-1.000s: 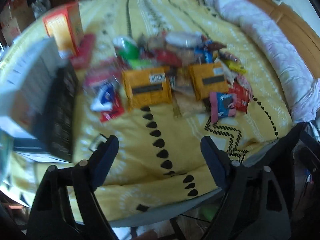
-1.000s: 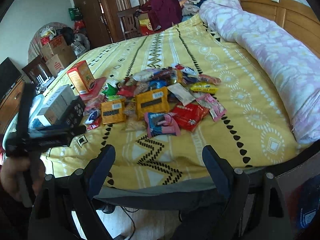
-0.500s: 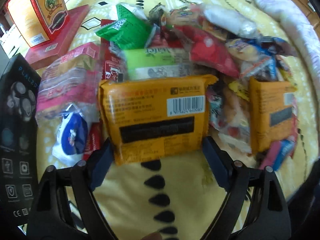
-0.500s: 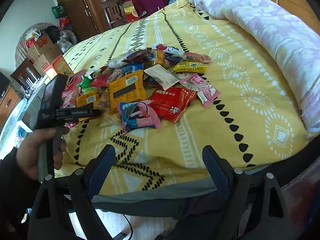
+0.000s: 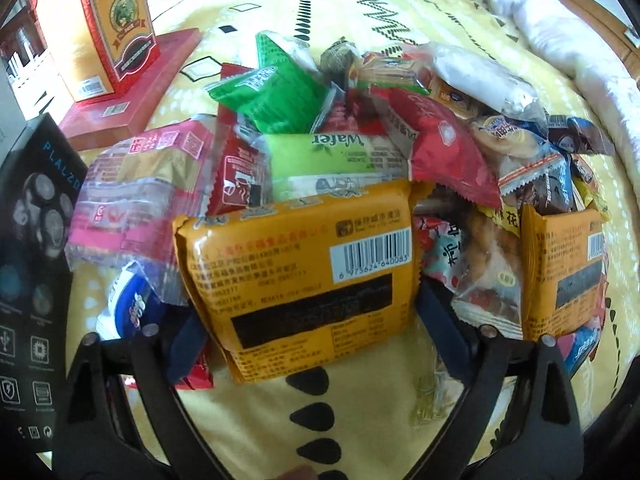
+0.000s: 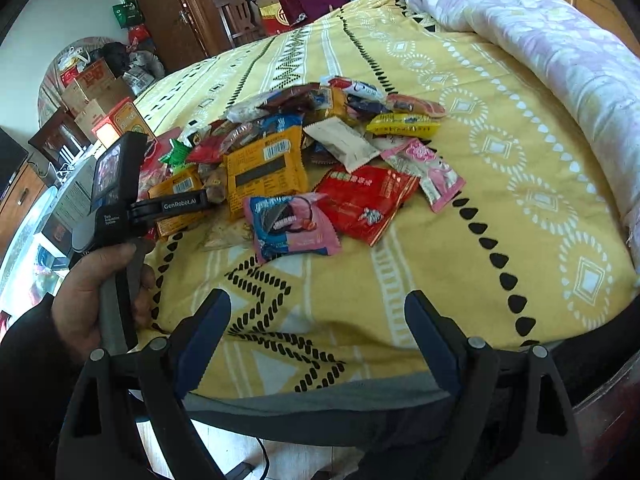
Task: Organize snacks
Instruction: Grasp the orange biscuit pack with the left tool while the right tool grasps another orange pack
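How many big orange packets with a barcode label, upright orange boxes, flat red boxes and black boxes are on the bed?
Big orange packets with a barcode label: 2
Upright orange box: 1
Flat red box: 1
Black box: 1
Total: 5

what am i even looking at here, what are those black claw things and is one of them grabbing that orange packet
There is no robot. A person holds a handheld two-finger gripper in each hand, each with a wide-angle camera looking along its fingers. The left gripper view looks closely at a pile of snacks; the right gripper view sits further back, showing the whole yellow bedspread and the person's left hand on its handle. The large orange packet lies between the left gripper's open fingers, but I see no squeeze yet, so nothing is held. The right gripper is open, with only bedspread between its fingers.
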Demonstrator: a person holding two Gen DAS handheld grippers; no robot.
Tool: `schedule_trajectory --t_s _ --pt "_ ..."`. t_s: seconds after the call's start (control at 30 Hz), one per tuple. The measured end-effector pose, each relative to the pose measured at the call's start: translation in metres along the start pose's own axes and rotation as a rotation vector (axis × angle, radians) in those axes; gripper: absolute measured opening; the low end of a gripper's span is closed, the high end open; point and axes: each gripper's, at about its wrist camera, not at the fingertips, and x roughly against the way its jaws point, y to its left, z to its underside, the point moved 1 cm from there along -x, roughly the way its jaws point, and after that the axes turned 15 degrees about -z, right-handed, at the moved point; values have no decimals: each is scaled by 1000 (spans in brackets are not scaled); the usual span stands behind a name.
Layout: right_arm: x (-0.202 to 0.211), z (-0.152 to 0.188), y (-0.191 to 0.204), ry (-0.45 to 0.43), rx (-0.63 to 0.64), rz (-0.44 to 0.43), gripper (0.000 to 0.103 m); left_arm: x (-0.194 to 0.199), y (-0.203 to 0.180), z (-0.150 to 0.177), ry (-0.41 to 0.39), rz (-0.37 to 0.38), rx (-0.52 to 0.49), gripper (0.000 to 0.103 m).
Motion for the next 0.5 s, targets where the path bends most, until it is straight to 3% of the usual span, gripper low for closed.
schedule_trajectory --t_s 0.1,0.27,0.37,0.43,0.5 --pt "-1 2 2 0 5 -7 90 5 5 8 -21 -2 -25 78" --pt "3 2 8 -16 13 -15 90 46 24 15 -57 57 -95 78" --pt "5 2 13 -22 22 -17 90 61 30 35 -6 109 -210 78" --pt "6 2 16 -28 28 -20 90 58 34 51 73 135 -286 78" --pt "3 3 18 -23 34 -19 90 51 39 64 94 132 -313 81"
